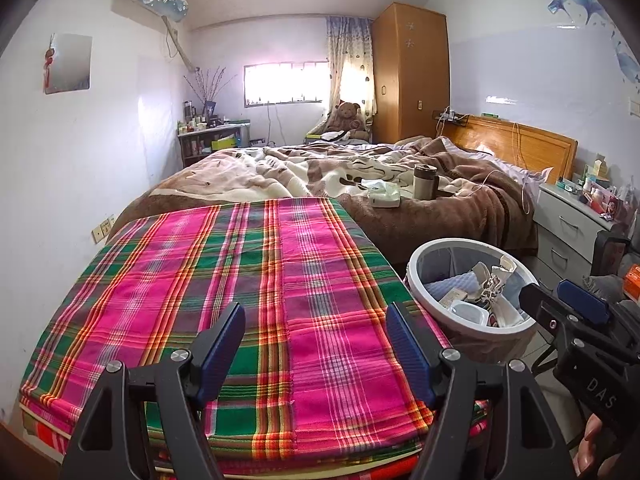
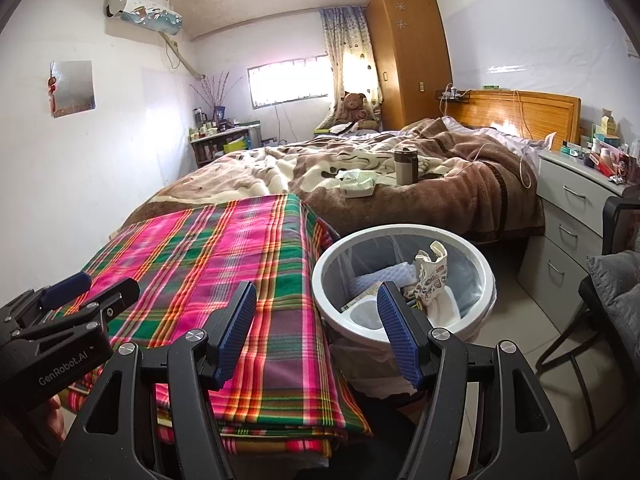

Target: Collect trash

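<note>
Trash bin (image 2: 404, 280) sits on the floor against the right edge of the plaid blanket stack (image 1: 240, 280), at the foot of the bed (image 1: 320, 172). Bin is lined and already holds scraps: crumpled printed paper bag (image 2: 430, 276), foam sheet, a white tub. Plaid surface itself shows no litter.

Left gripper (image 1: 316, 350) hangs over the near edge of the plaid stack, jaws parted, nothing between the pads. Right gripper (image 2: 318, 334) sits over the gap between the stack's right edge and the bin rim, jaws also apart and empty.

Likely remaining trash: crumpled tissue on a white pack (image 2: 358, 184) on the bed's near-right part, just beside a metal tumbler (image 2: 405, 166). Whether the pack itself counts as trash, cannot tell.

Step in hand looks like a reach toward the bed for the next piece. To do it well:
- take only the loose tissue, pinch it from the top
- keep clear of the tumbler, it could tip on soft bedding
- avoid the white cable (image 2: 476, 160) lying across the blanket
- carry low to the bin and release over its centre, not the rim
</note>
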